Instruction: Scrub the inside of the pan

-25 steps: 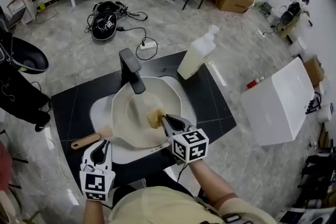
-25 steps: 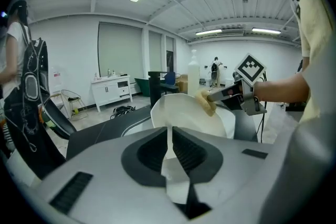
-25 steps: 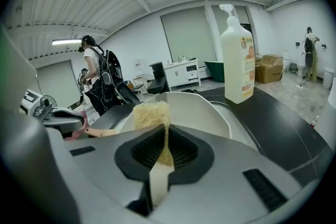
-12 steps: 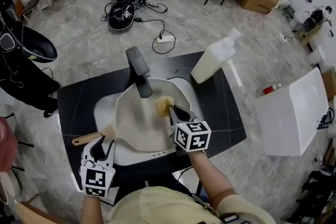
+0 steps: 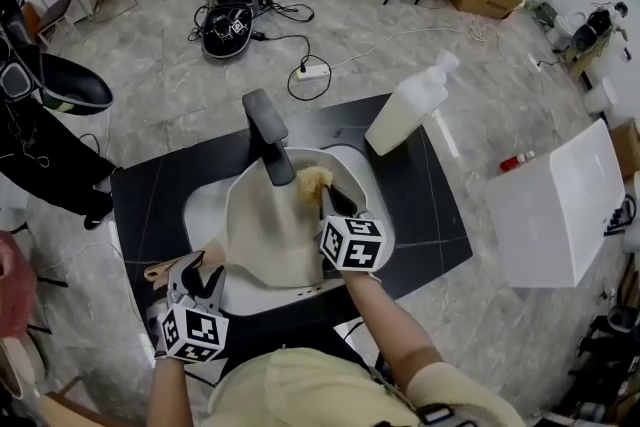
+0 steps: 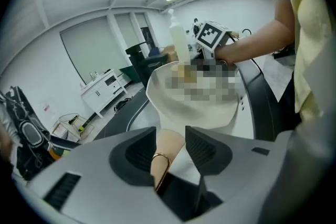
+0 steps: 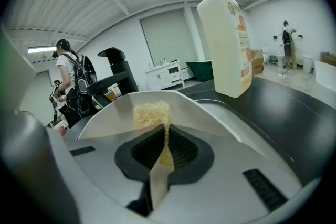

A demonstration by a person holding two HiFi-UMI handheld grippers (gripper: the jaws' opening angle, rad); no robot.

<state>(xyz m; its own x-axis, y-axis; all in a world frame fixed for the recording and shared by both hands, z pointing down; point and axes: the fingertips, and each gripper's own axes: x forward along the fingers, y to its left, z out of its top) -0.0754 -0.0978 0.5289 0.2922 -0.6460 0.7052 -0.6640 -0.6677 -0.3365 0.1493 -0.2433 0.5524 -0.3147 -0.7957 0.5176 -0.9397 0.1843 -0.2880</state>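
Two tools at one cream pan [image 5: 270, 240], tilted in the white sink [image 5: 200, 205] set into the black worktop [image 5: 425, 215], with the open side facing up. Long axis running from the far rim, by the faucet [image 5: 268, 140], back to the wooden handle [image 5: 165, 270] at the near left. At the far end, the right tool [image 7: 165, 139], clamped narrow on a yellow fibrous scrubber [image 5: 312, 180], up at the pan's far rim and just beside the faucet. From there, most of the inner surface lying nearer and to the left, so probably a pull back along that axis for the coming stroke. At the near end, the left tool [image 6: 170, 139], opening wide, with the handle tip and its metal hanging ring [image 6: 160, 165] between the pads but not pressed by them. Far nearer to the handle than the right tool, hence the natural one for steadying. As a guess at the risk: with no grip on the handle, some sliding or rocking of the pan under scrubbing pressure. Well apart, at the worktop's far right, a soap bottle [image 5: 405, 115].
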